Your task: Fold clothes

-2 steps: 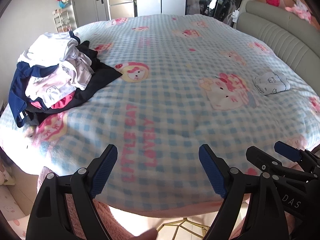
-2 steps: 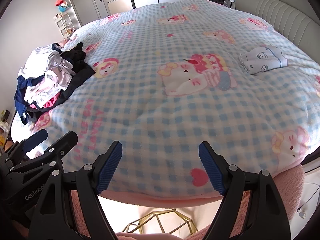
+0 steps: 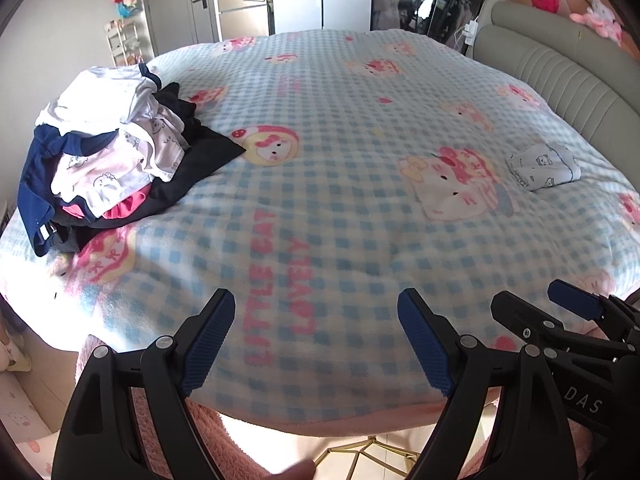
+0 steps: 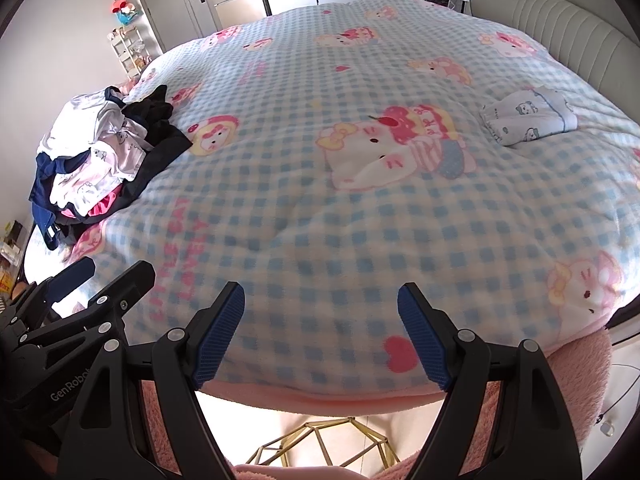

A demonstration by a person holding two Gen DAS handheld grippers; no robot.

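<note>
A: Item one, bed [image 3: 340,128]: blue-check blanket with cat prints, my landmark

B: Clothes?

A: Pile [image 3: 116,152], unfolded, at the bed's left edge: white, navy, black and pink pieces heaped together. One folded piece [image 3: 544,166], pale with small prints, at the bed's right side near the headboard [image 3: 560,68], well apart from the pile

B: Grippers?

A: I hold both over the bed's near edge. Left gripper [image 3: 316,338]: fingers [image 3: 210,340] spread wide, nothing between them. Right gripper [image 4: 320,334]: fingers [image 4: 422,338] spread wide too, nothing held. They sit side by side; each shows in the other's view

B: Below the bed's edge?

A: A gold wire frame [image 4: 324,446] on the floor
</note>
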